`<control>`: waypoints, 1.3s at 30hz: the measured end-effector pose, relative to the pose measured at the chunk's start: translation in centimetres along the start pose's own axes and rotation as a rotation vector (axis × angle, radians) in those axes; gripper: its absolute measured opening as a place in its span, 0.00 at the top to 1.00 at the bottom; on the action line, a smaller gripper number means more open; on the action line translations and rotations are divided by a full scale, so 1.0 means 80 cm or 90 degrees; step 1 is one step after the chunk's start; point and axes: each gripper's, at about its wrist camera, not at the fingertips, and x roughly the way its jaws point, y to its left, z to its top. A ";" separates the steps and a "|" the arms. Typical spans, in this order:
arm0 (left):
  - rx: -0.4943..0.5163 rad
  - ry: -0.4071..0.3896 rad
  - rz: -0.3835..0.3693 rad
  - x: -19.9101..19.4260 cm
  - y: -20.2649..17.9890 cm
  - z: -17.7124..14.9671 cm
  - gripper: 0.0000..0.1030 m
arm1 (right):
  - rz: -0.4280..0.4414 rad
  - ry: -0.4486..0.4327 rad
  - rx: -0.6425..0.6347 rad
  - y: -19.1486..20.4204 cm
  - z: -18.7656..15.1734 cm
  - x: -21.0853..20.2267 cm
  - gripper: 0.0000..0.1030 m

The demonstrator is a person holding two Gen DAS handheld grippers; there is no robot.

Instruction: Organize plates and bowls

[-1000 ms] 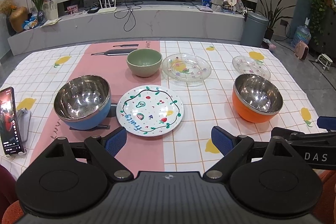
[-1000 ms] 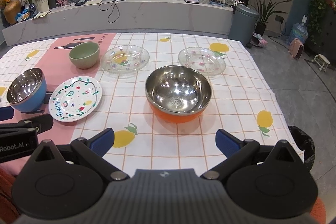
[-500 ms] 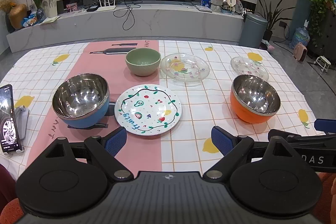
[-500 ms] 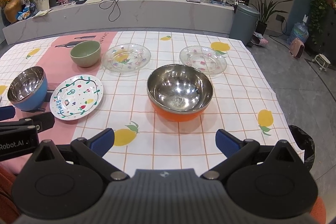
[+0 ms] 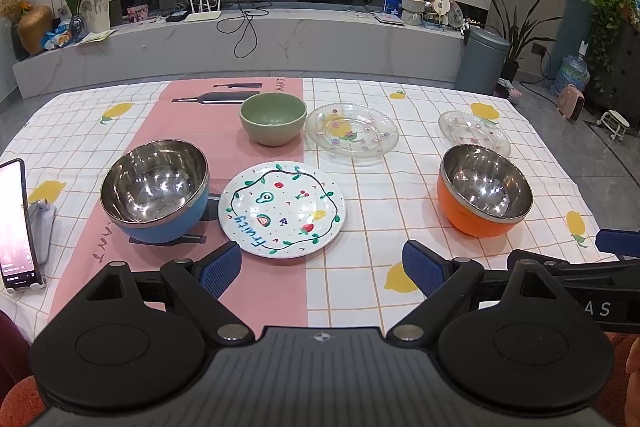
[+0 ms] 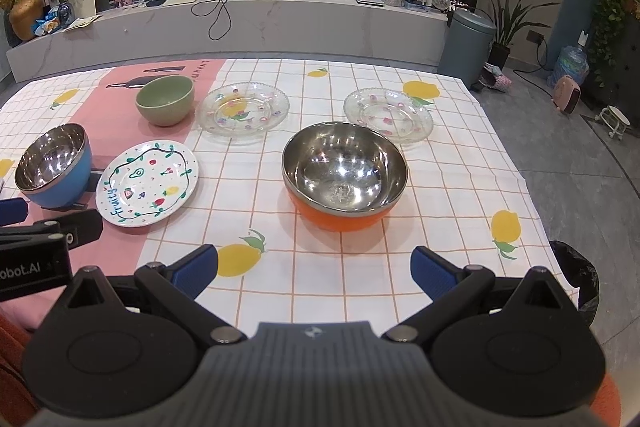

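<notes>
Both grippers hang back, jaws wide and empty: the left gripper (image 5: 322,269) faces the white fruit-painted plate (image 5: 282,209) just ahead, the right gripper (image 6: 314,267) faces the orange steel-lined bowl (image 6: 344,175). The dishes sit scattered singly on the checked surface (image 6: 248,187), so sorting looks barely begun.
</notes>
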 end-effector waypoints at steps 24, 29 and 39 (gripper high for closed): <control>0.003 -0.003 -0.002 -0.004 -0.002 0.000 0.00 | 0.005 0.005 0.000 -0.001 0.001 0.000 0.03; -0.001 -0.001 -0.003 -0.004 -0.001 0.000 0.00 | 0.007 0.006 -0.003 0.000 0.001 -0.001 0.03; 0.018 -0.030 0.004 -0.008 -0.003 -0.011 0.12 | 0.024 -0.038 -0.008 -0.003 -0.009 -0.006 0.03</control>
